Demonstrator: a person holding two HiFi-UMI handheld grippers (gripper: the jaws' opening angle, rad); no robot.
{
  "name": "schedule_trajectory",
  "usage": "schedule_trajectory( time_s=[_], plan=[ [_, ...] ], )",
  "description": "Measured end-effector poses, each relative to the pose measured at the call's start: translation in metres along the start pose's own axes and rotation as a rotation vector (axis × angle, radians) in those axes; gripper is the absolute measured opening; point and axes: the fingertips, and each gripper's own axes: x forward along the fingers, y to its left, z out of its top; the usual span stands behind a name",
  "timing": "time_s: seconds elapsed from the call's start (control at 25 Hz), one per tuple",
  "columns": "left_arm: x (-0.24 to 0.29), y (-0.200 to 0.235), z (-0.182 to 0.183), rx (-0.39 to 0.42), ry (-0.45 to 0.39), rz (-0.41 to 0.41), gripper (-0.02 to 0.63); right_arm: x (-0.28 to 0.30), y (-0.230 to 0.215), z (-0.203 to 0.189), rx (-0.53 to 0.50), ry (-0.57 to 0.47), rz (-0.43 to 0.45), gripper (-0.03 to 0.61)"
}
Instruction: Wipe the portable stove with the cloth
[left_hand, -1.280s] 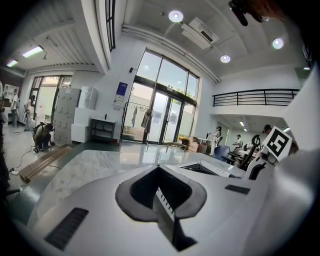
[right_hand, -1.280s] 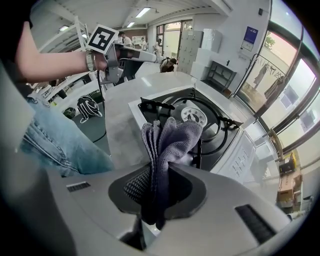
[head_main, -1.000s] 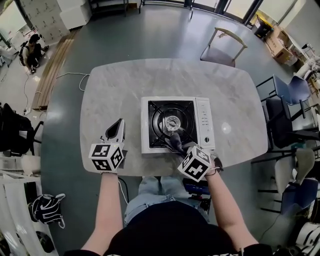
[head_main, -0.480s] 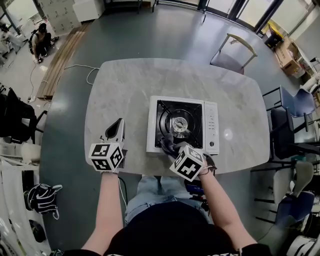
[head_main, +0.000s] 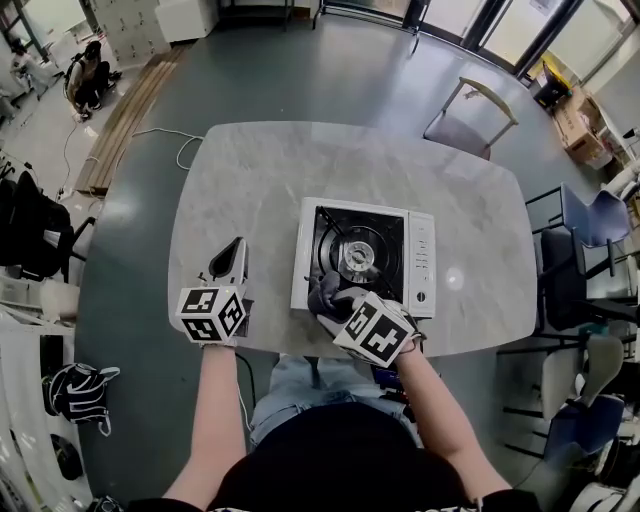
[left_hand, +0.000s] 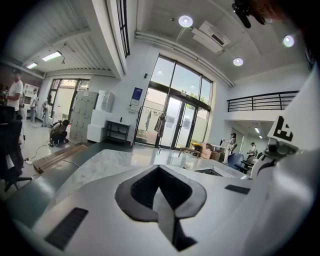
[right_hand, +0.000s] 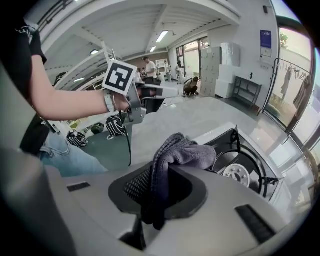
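The white portable stove (head_main: 424, 262) with a black burner well (head_main: 358, 252) sits right of centre on the marble table. My right gripper (head_main: 328, 300) is shut on a grey cloth (head_main: 324, 295), which presses on the stove's near left corner. In the right gripper view the cloth (right_hand: 182, 152) bunches up between the jaws, with the burner (right_hand: 239, 171) just beyond. My left gripper (head_main: 231, 259) rests on the table left of the stove; in the left gripper view its jaws (left_hand: 159, 200) are closed with nothing between them.
The marble table (head_main: 250, 180) ends just in front of me. A chair (head_main: 465, 115) stands at the far right corner, and more chairs (head_main: 590, 215) crowd the right side. People are in the far background of the room.
My right gripper has slid the cloth leftward along the stove's near edge, from near the control panel to the near left corner. The left gripper has stayed put.
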Motion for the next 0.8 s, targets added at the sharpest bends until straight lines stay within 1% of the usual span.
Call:
schedule_trajectory(
  time_s=[0.08,0.16,0.48,0.64,0.8],
  plan=[
    [0.002,0.000,0.002,-0.005,-0.005,0.003,0.008,-0.013,-0.013,0.010,-0.011,-0.047,-0.036,0.066],
    [0.005,0.000,0.004,-0.001,-0.010,0.001,0.008,-0.026,-0.028,0.019,-0.028,-0.069,-0.073,0.066],
    [0.012,-0.001,0.018,0.020,-0.025,-0.002,0.008,-0.060,-0.098,0.034,-0.084,-0.040,-0.191,0.066],
    [0.015,0.000,0.023,0.031,-0.026,-0.002,0.008,-0.066,-0.128,0.043,-0.107,-0.031,-0.224,0.066],
    [0.013,0.002,0.026,0.041,-0.026,0.008,0.008,-0.066,-0.153,0.051,-0.111,-0.026,-0.239,0.066]
  ],
)
